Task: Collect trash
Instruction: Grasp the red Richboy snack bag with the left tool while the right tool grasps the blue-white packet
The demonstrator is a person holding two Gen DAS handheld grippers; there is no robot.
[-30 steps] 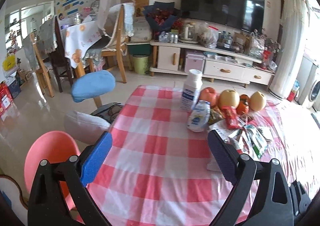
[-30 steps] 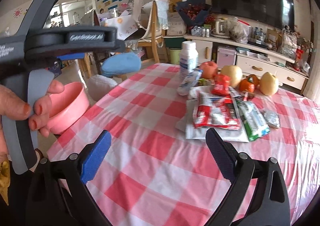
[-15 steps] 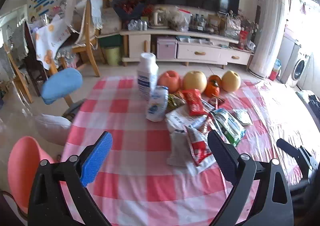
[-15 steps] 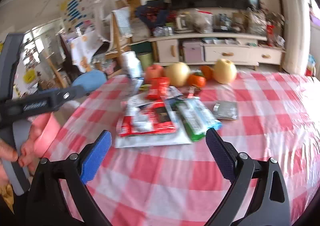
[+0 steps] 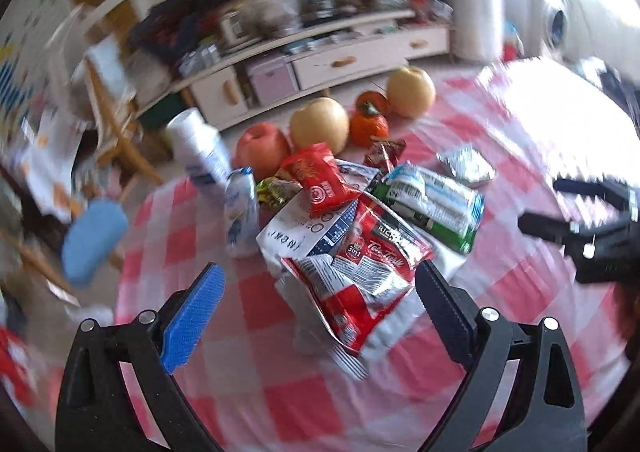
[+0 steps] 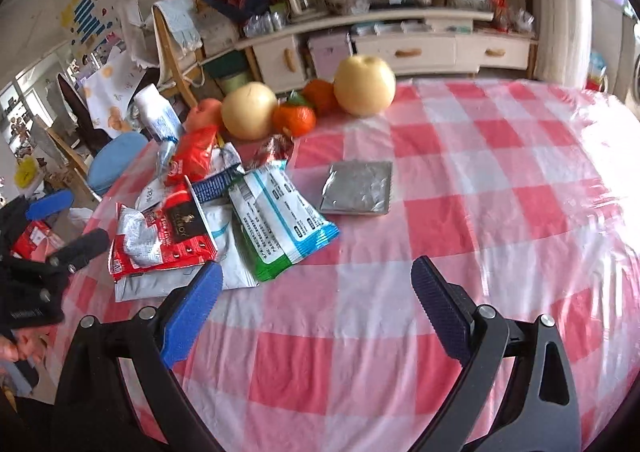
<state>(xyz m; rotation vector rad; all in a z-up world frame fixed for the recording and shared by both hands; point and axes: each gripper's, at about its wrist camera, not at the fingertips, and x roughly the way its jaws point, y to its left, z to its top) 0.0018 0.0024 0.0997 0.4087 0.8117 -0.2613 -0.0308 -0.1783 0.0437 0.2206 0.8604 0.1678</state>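
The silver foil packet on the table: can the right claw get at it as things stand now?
Probably yes. The silver foil packet lies flat and alone on the tablecloth, apart from the green wrapper. The right claw is open, with only bare cloth between.

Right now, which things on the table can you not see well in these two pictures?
- White flat bag: mostly covered by the red wrapper, both views.
- White bottle: label motion-blurred in the left wrist view, too small in the right wrist view.
- Silver packet: no readable print.
- Red apple: half hidden behind a pear.
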